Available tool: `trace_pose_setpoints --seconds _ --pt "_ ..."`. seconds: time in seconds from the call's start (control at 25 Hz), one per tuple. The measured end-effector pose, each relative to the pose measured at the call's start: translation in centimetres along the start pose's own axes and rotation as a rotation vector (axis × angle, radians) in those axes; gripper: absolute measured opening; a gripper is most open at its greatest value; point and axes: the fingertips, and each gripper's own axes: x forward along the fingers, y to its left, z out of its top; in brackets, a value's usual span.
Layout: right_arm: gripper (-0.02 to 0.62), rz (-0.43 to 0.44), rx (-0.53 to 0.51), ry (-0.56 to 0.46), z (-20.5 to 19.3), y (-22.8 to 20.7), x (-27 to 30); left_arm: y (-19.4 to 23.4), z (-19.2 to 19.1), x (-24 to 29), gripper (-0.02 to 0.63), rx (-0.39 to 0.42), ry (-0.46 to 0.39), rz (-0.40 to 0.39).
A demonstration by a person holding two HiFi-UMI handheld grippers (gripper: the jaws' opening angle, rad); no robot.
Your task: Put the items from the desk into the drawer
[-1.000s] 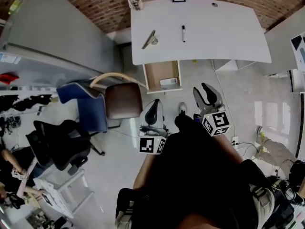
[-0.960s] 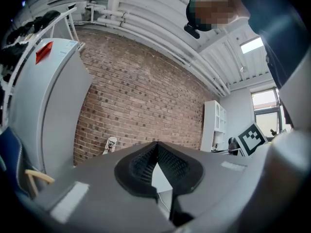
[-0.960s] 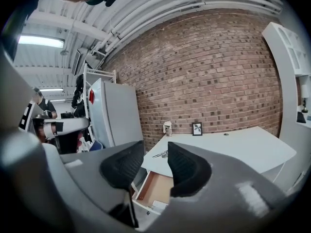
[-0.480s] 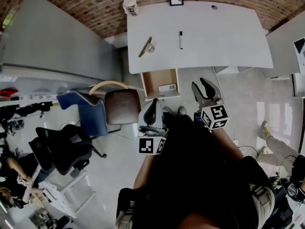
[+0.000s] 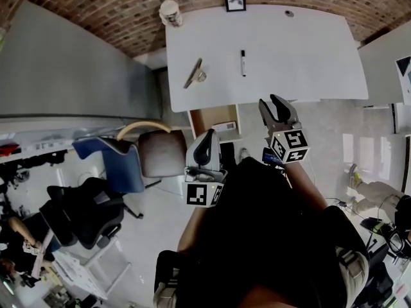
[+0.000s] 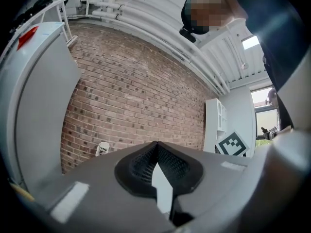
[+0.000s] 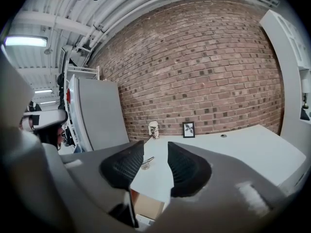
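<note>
Marker [image 5: 243, 63]: on the desk [image 5: 302, 50], long axis from front edge to wall; cap seems toward the wall.
Drawer [image 5: 215, 117]: open, below the desk front.
Left gripper [image 5: 205, 144]: jaws together, empty.
Right gripper [image 5: 270, 101]: jaws apart, empty.

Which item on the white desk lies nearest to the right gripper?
The black marker, lying alone near the middle of the desk, just beyond the right gripper. The metal clip lies further left; the cup and picture frame stand at the far edge.

drawer [image 5: 207, 119] half beneath the desk [image 5: 289, 56] edge, white item [image 5: 225, 127] inside it indistinct
</note>
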Motion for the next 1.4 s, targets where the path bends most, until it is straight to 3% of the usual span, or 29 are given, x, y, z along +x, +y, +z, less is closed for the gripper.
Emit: trace_pose_setpoints --seconds 0.44,1.04,1.4 --pt "0.16 -0.054 0.021 0.084 0.3 -5.0 11.5 6.7 -0.9 10.2 0.009 -0.027 0.042 -0.029" --pt "0.163 -0.108 0.135 0.351 -7.6 -11.4 24.9 12.7 -3.4 18.1 0.009 -0.088 0.087 -0.052" --pt "0.163 -0.191 0.204 0.513 -13.0 -15.7 30.5 14.7 -4.4 19.9 0.009 -0.127 0.109 -0.069"
